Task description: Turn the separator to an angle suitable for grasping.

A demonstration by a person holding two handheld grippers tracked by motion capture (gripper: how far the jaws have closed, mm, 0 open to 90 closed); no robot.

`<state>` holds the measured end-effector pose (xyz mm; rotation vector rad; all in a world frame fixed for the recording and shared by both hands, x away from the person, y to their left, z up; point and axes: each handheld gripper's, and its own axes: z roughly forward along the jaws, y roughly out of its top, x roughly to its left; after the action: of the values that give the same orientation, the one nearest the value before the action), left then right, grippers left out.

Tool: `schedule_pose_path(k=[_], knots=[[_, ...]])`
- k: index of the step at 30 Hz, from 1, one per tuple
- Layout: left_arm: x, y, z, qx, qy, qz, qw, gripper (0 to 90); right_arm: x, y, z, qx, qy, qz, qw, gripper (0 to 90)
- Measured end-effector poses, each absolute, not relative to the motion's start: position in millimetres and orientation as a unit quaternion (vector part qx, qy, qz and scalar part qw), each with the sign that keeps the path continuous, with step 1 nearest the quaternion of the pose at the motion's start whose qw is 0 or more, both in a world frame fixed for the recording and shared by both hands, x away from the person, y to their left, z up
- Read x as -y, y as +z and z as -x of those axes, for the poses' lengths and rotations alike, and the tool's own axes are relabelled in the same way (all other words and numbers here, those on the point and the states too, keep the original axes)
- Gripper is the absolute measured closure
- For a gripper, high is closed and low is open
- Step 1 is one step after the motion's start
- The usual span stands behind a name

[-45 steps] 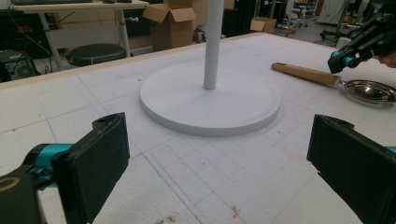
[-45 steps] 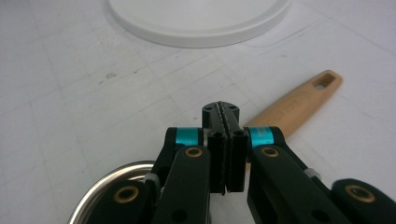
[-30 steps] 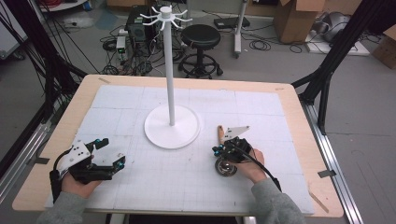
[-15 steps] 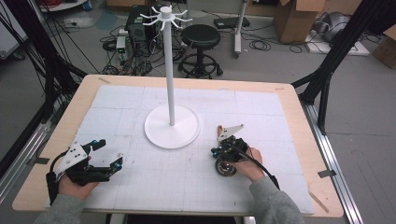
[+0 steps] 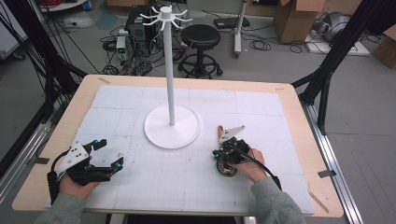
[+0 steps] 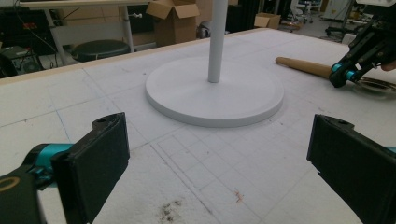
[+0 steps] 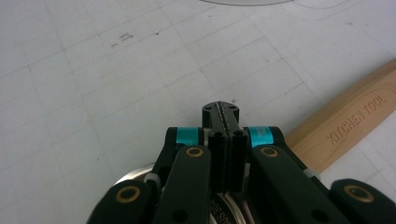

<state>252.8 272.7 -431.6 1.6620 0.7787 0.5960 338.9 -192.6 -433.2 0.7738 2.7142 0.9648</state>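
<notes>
**Right gripper closed over kitchen tool; grip unconfirmed ahead of any lift toward the rack**

The right gripper point(image 5: 223, 150) sits near the right half of the worktop's front edge, its jaws pressed fully together. In the right gripper view the pads meet with nothing visible between them. Directly under it lies a kitchen tool: a wooden handle point(image 7: 345, 126) stamped "KITCHEN TOOL" angles away toward the white stand point(image 5: 172, 126), and a round metal head point(image 5: 227, 169) rests flat on the gridded mat point(image 5: 154, 182) below the gripper body. Whether any part of the tool is caught below the pads cannot be told.

The left gripper point(image 5: 106, 155) rests near the front-left corner, jaws spread wide and empty, aimed toward the stand's base.

Judgement: the step in hand appears to be picking up the tool, probably for a hook at the top of the stand. Recommendations:
- Open the right jaws and re-seat them across the handle's neck, not the flat metal head, which would likely slip.
- Close squarely before lifting.
- Keep the left gripper clear of the base.
</notes>
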Motion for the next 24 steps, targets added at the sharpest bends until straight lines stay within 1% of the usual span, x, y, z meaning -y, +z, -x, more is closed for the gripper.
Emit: schedule_pose_path(k=[11,24], knots=[[-272,-432,-253,-0.333,0.253,-0.707,0.57,6.3,196,-433,-335,-0.907,0.324,-0.256,0.076,90.0],[-271,-431,-256,-0.331,0.249,-0.707,0.573,6.2,209,-433,-318,-0.909,0.324,-0.254,0.064,90.0]])
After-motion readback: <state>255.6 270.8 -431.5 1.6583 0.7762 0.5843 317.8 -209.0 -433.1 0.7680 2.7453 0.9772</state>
